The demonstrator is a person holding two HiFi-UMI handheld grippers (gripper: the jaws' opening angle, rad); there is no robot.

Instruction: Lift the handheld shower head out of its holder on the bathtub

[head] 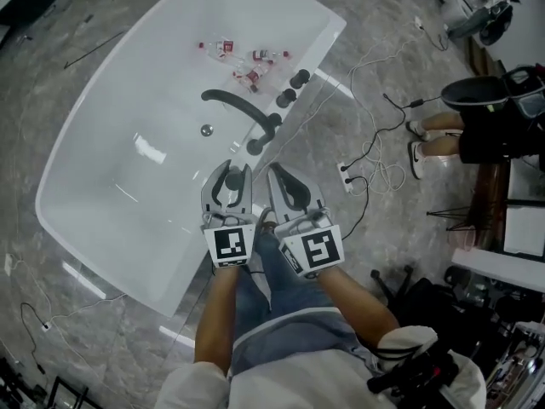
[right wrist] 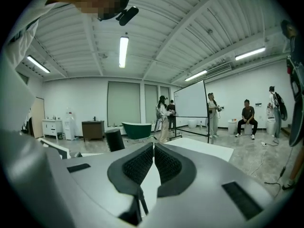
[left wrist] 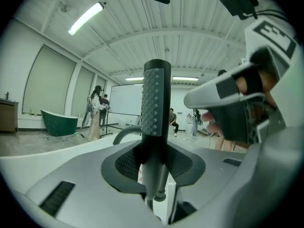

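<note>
The black stick-shaped shower head point(left wrist: 156, 99) stands upright between the pads of my left gripper point(left wrist: 156, 151), which is shut on its lower stem. A thin hose hangs below it. In the head view the left gripper point(head: 232, 177) hovers over the near rim of the white bathtub point(head: 102, 135), close to a black round fitting point(head: 255, 146) on the rim. There the shower head is hard to pick out inside the jaws. My right gripper point(head: 281, 177) is beside the left one, shut with nothing in it point(right wrist: 153, 148).
A curved black faucet point(head: 243, 109) and two black knobs point(head: 292, 88) sit on the tub's rim. Several small bottles point(head: 243, 58) lie inside the tub. Cables and a power strip point(head: 347, 175) lie on the floor at right, near a seated person point(head: 477, 118).
</note>
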